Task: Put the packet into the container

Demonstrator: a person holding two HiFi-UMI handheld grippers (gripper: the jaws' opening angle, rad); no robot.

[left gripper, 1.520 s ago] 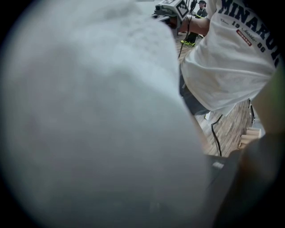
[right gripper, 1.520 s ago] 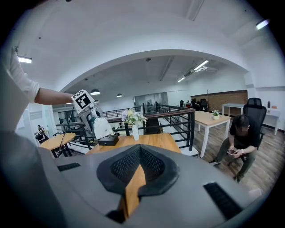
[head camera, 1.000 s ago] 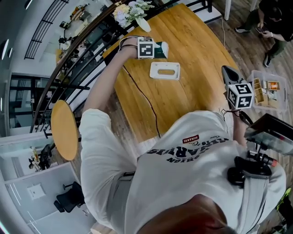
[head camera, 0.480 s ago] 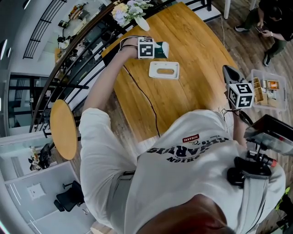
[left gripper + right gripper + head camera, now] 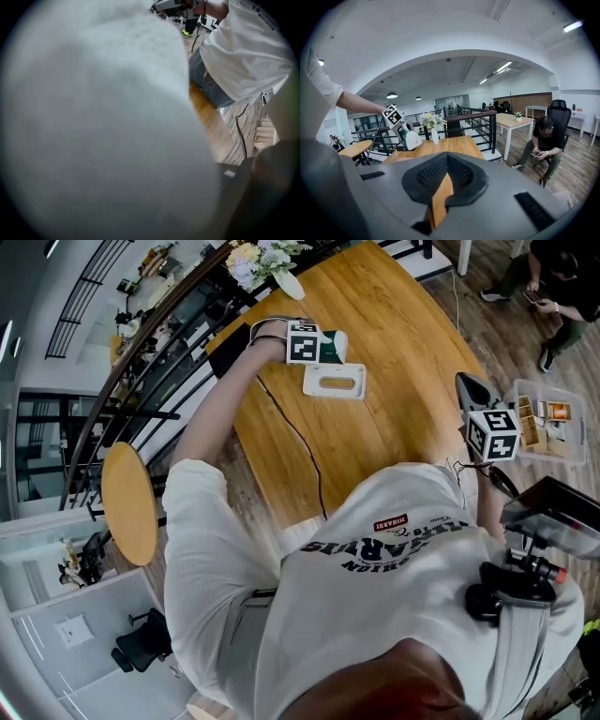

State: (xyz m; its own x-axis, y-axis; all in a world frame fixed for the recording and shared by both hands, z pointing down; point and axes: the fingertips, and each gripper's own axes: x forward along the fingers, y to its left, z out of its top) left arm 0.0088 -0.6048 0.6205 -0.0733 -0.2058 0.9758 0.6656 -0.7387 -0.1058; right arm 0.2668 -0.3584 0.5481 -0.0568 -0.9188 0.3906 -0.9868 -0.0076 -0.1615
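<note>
Left gripper (image 5: 322, 346) grasps the packet (image 5: 334, 342), a blur filling most of its own view; the container (image 5: 335, 382) lies just beside it. Right gripper (image 5: 447, 158) is clenched, empty.

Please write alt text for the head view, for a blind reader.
Seen from above, a person dressed in white holds a green and white packet in the left gripper, close to a white container on a wooden table.
</note>
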